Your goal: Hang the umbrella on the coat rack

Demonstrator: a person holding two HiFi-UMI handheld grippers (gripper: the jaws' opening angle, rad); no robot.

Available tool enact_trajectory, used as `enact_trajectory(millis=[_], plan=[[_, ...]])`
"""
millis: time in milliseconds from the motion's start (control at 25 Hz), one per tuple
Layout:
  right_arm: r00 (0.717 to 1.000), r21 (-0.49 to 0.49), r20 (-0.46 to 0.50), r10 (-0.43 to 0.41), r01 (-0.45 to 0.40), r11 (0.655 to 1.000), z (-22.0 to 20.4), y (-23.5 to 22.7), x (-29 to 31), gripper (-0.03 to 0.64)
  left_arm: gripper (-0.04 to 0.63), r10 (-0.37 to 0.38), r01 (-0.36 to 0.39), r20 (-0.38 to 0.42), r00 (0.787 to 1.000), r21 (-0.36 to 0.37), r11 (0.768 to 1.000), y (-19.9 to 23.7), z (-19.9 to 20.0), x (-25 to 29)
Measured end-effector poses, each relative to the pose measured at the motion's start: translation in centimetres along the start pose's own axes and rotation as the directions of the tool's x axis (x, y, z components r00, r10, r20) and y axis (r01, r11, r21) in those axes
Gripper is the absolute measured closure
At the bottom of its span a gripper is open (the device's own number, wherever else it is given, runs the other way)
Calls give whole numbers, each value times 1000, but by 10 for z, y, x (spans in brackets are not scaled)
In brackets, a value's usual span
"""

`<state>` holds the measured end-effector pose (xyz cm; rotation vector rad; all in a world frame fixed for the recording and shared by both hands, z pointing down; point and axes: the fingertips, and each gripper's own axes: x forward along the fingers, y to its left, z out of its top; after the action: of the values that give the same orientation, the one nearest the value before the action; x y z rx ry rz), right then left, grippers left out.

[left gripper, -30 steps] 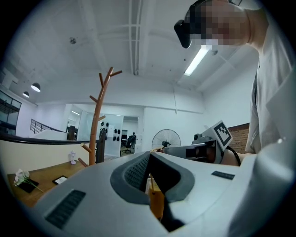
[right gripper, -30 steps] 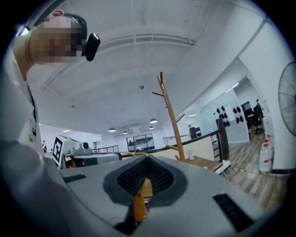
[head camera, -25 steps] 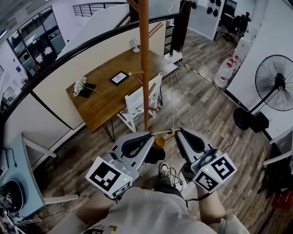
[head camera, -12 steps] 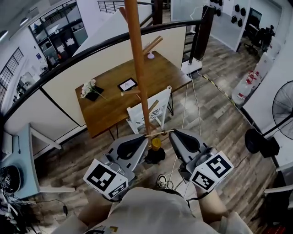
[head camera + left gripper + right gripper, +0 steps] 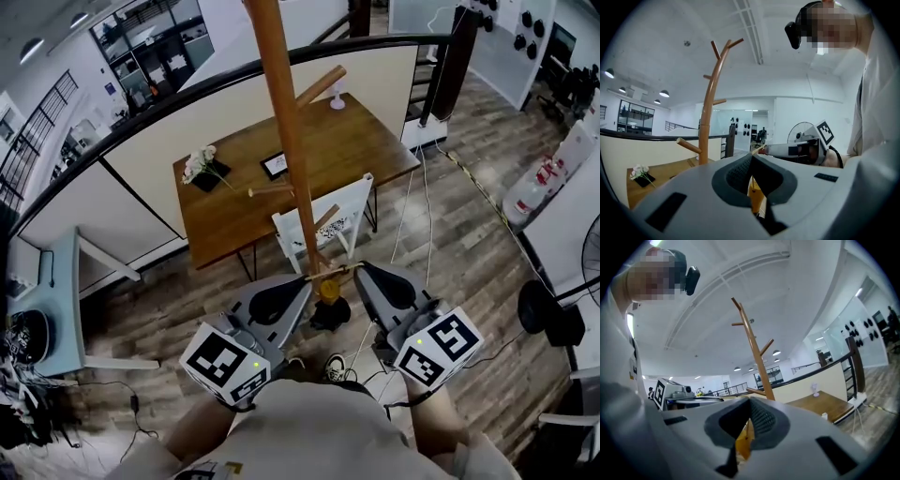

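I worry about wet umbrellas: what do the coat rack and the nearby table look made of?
Coat rack: apparently wood, smooth orange-brown finish with a slight sheen on pole and pegs. Table: wood-look top, streaky brown grain, matte; thin dark legs, probably metal.

**Colours & patterns – stock list**

- Rack: orange-brown wood.
- Umbrella: yellow.
- L gripper, R gripper: grey, w/ blk pads.
- Cubes: wht w/ blk square markers.
- Table: brown wood.
- Chair: wht.
- Flowers: wht.
- Floor: grey-brown planks.
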<state>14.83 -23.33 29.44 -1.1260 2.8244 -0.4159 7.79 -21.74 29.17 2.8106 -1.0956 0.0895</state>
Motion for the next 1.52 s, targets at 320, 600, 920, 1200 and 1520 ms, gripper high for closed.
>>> enact_trajectory(millis=[320, 600, 920, 1200, 1520], plan=[[999, 15, -37, -29, 30, 999, -13, -16, 9, 614, 594, -10, 9, -22, 1000, -28, 1000, 10, -15, 12], [994, 26, -95, -58, 61, 998, -45, -42, 25, 614, 594, -6, 0, -68, 998, -79, 997, 23, -52, 28], [983, 61, -166, -76, 87, 994, -95, -75, 43, 614, 594, 10, -34, -151, 988, -154, 988, 48, -110, 51], [967, 96, -231, -108, 133, 986, -157, -108, 64, 614, 594, 1, -60, -223, 975, -258, 964, 73, -175, 68], [947, 116, -276, -163, 201, 973, -215, -139, 76, 614, 594, -39, -46, -251, 967, -324, 945, 95, -233, 89]])
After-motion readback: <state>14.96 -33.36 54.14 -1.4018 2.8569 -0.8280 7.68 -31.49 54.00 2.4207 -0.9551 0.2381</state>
